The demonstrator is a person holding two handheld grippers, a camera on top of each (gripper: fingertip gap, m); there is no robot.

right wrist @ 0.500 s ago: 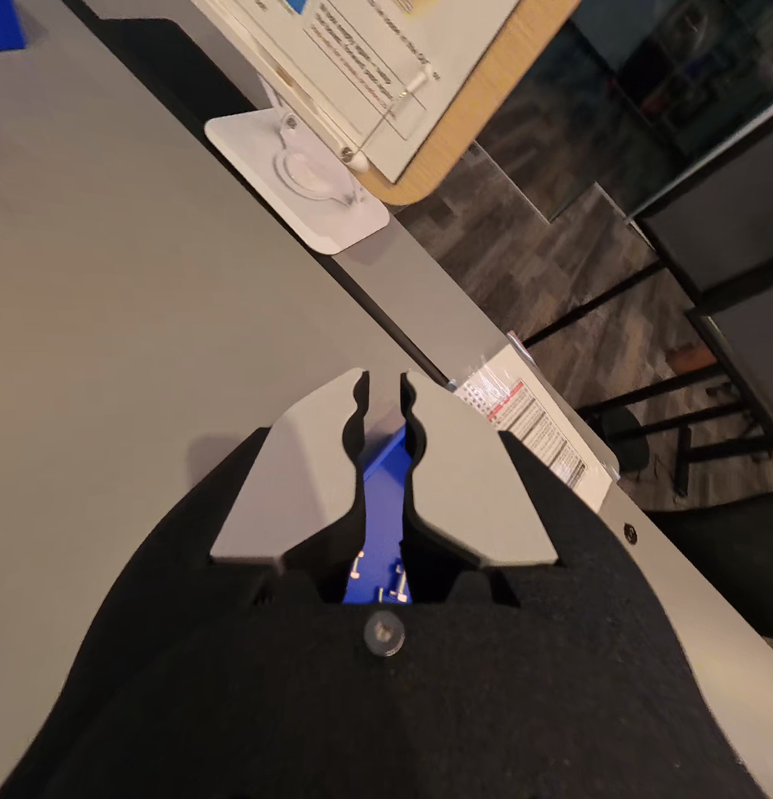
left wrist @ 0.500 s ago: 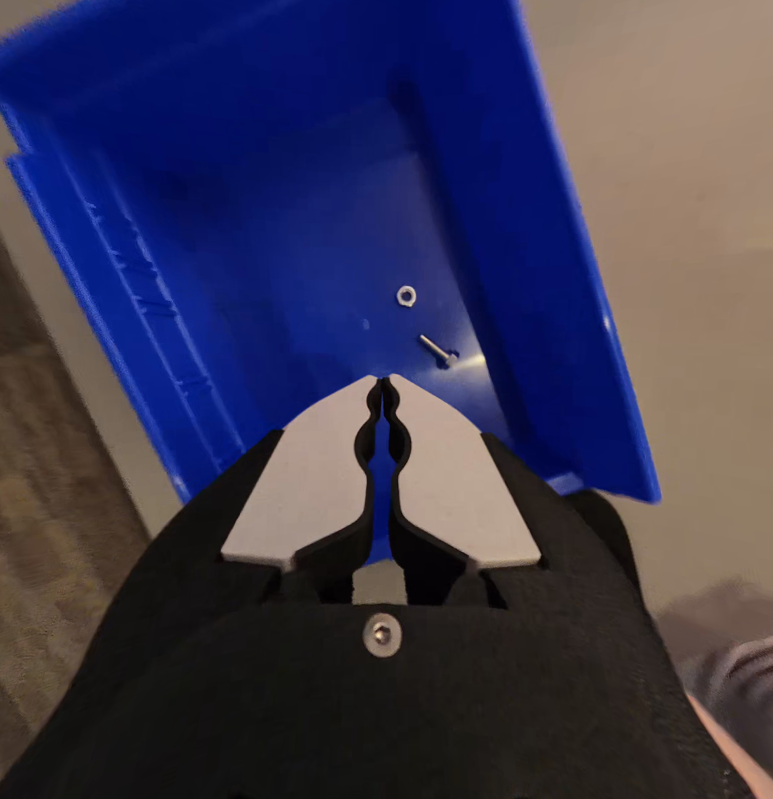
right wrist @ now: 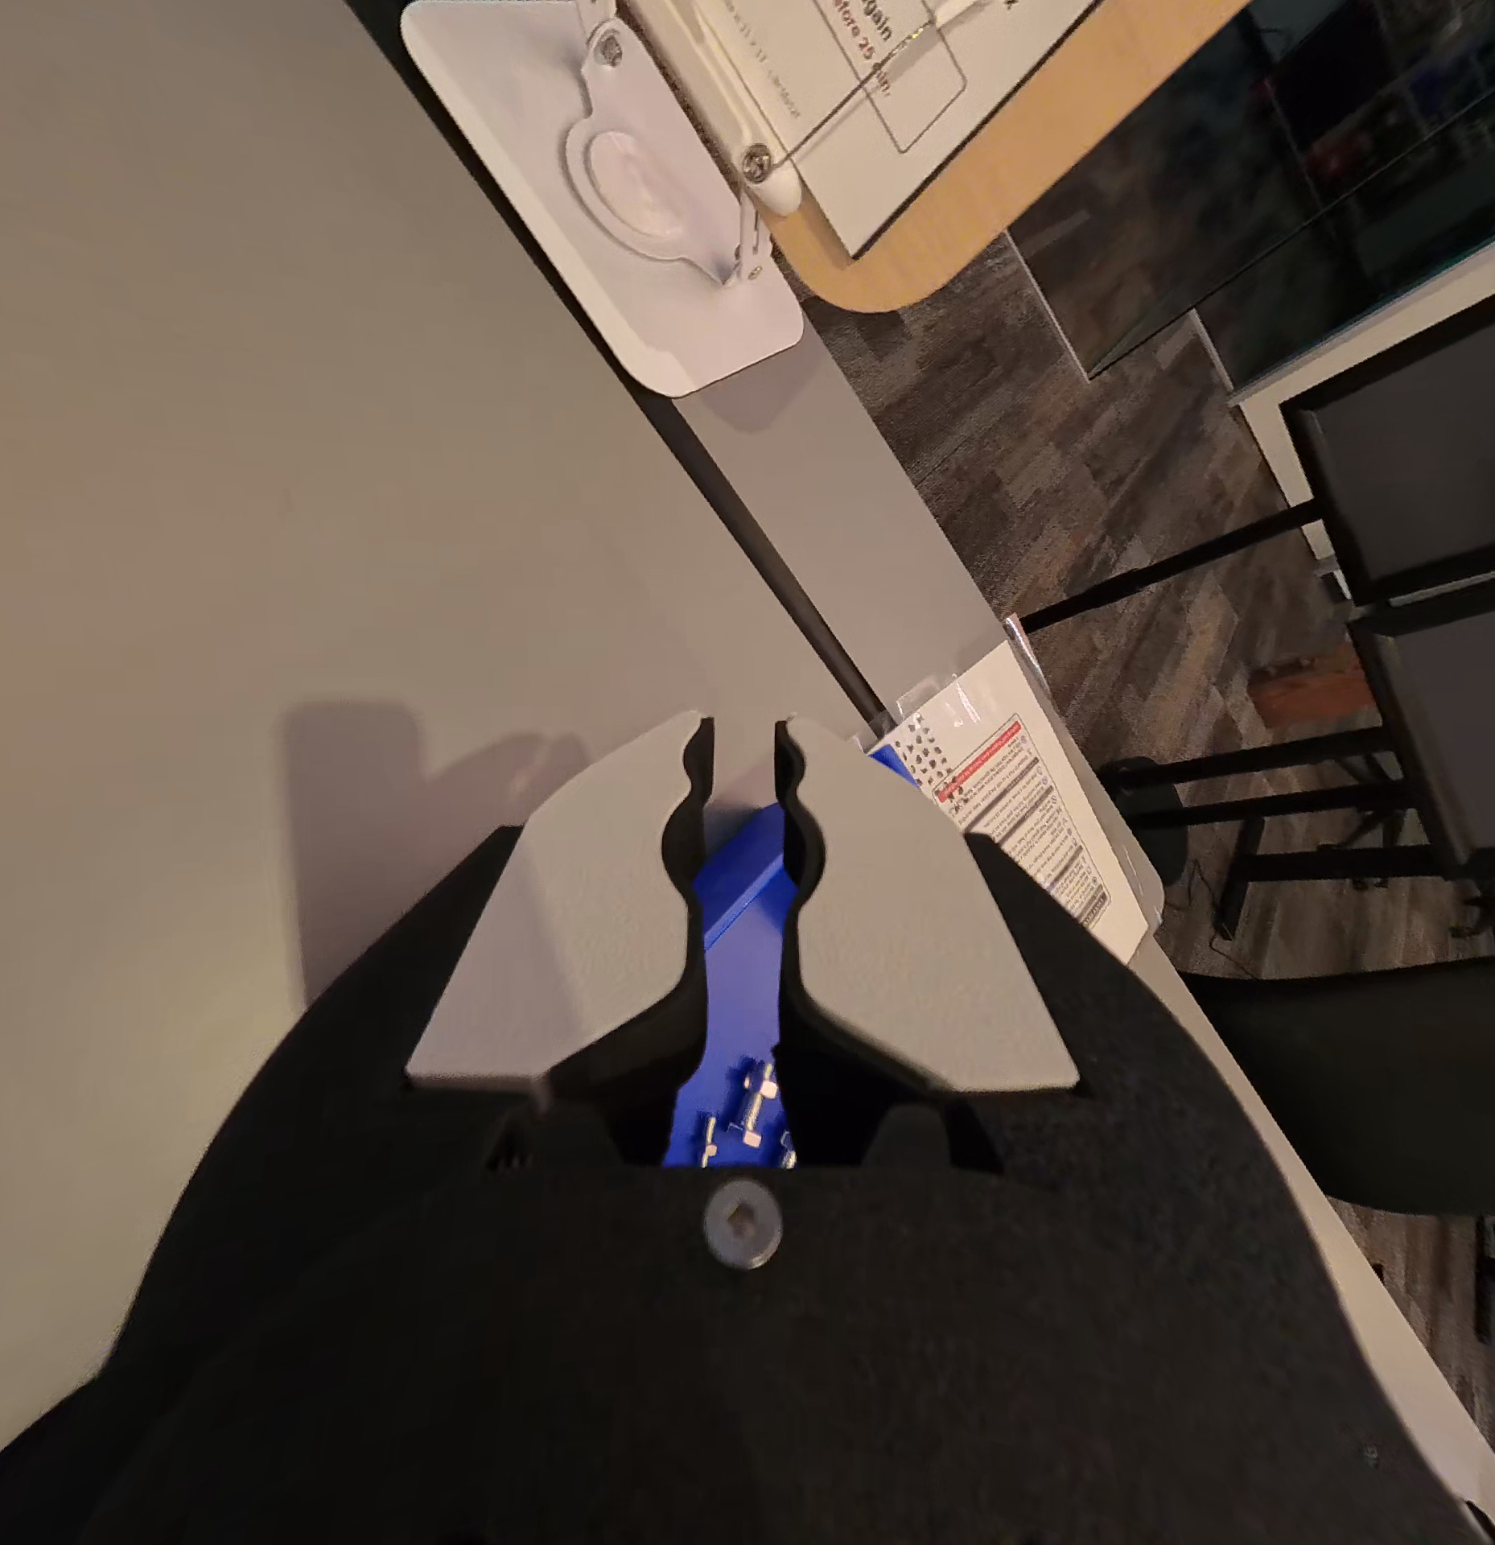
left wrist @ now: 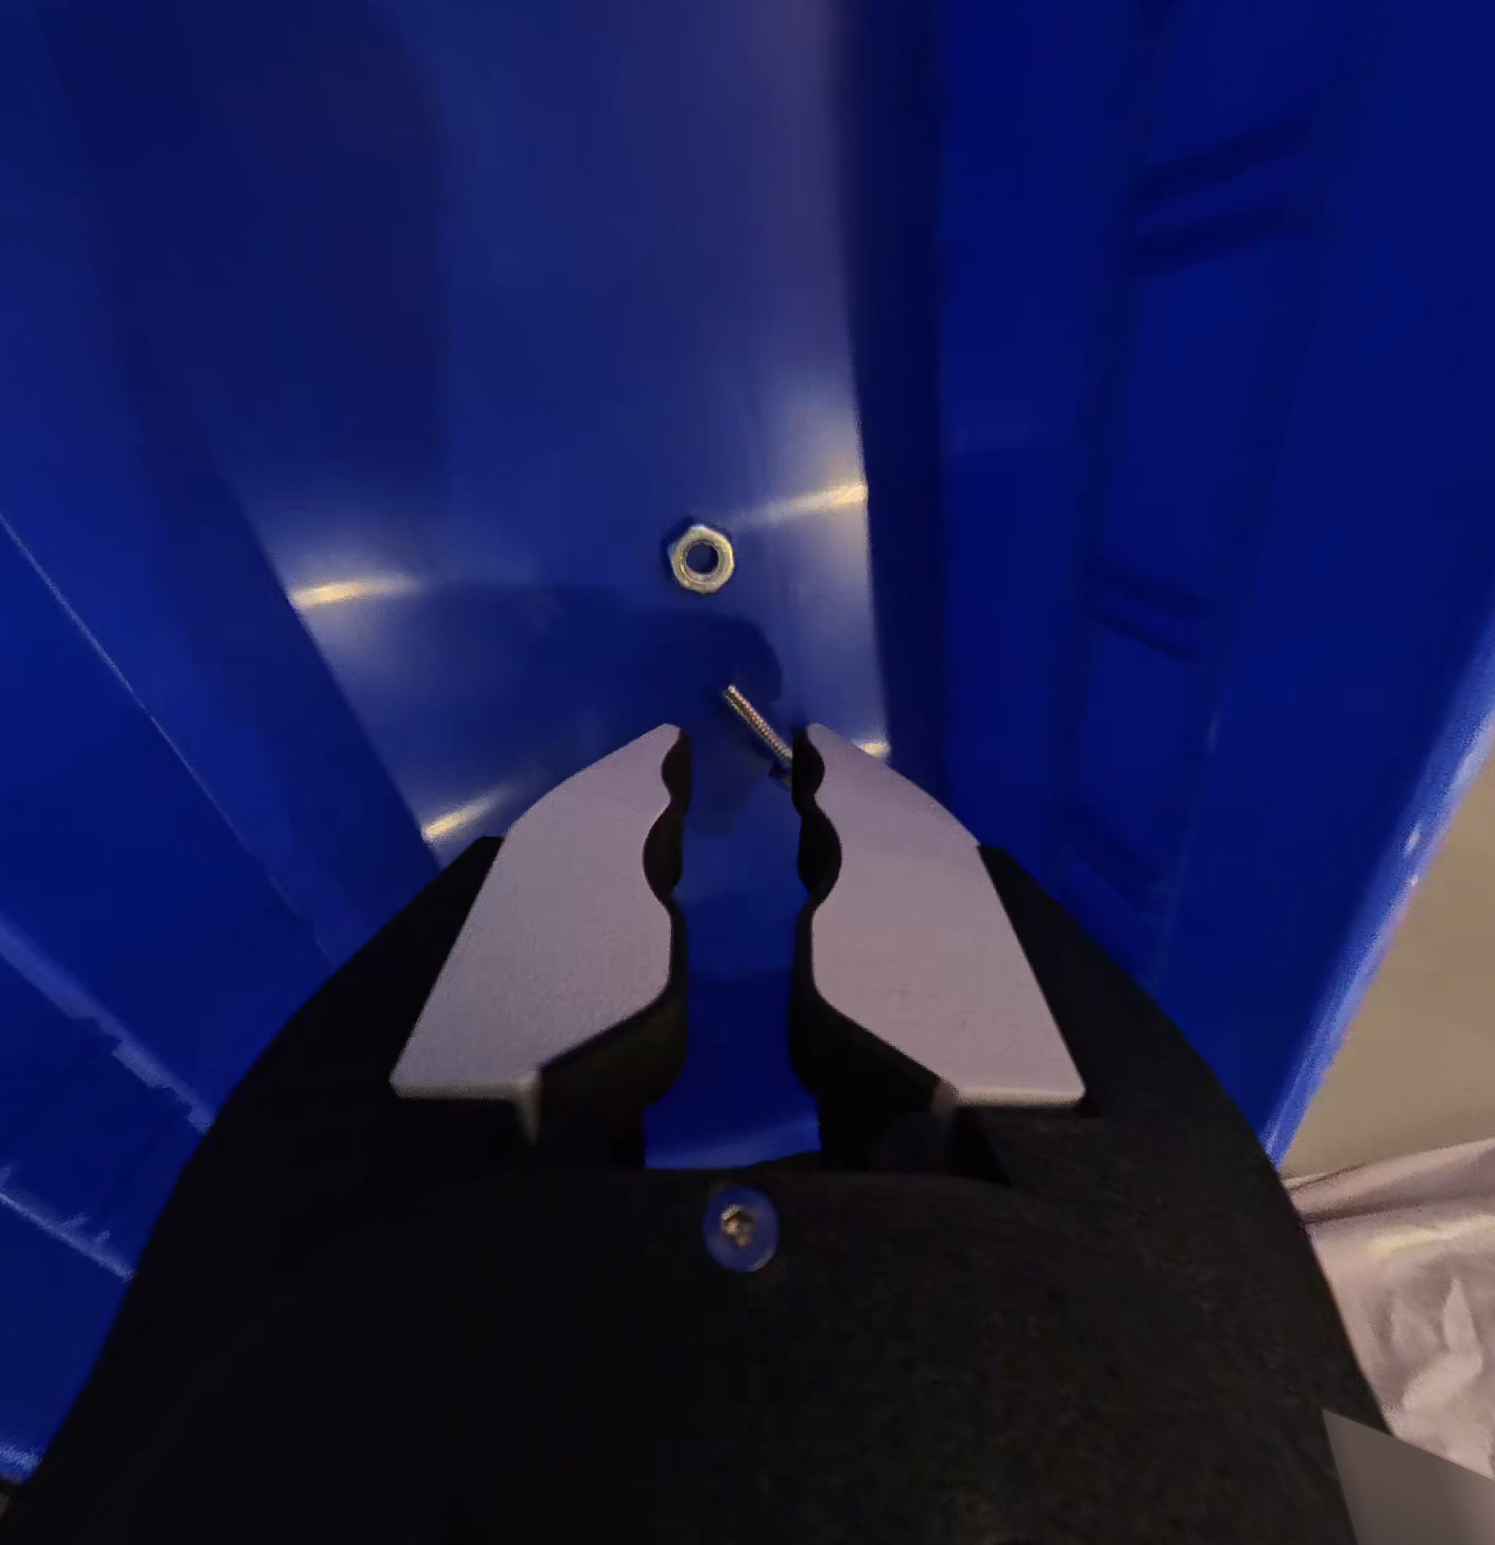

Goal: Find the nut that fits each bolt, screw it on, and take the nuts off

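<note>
In the left wrist view my left gripper (left wrist: 742,736) is open and low inside a blue bin (left wrist: 226,585). A thin silver bolt (left wrist: 752,721) lies on the bin floor just past the tips, its near end hidden by the right finger (left wrist: 911,903). A silver hex nut (left wrist: 702,561) lies flat a little farther in. In the right wrist view my right gripper (right wrist: 744,731) is slightly open and empty above the grey table (right wrist: 268,502). Below it a second blue bin (right wrist: 740,920) holds several silver bolts (right wrist: 757,1108), seen through the gap between the fingers.
The bin's right wall (left wrist: 1062,502) stands close to the left gripper. A white stand base (right wrist: 644,209) sits at the table's far edge with a light wooden board (right wrist: 1020,167) behind it. A printed white packet (right wrist: 1028,803) lies by the second bin. Dark chair legs (right wrist: 1229,794) stand on the floor. Tip to tip, the grippers are about 55 centimetres apart. It is some 4 centimetres from my left tips to the silver hex nut (left wrist: 702,561).
My left gripper has opened and dropped deep into the blue bin, close to the bolt and nut. My right gripper has shifted a little and its gap is slightly wider.
</note>
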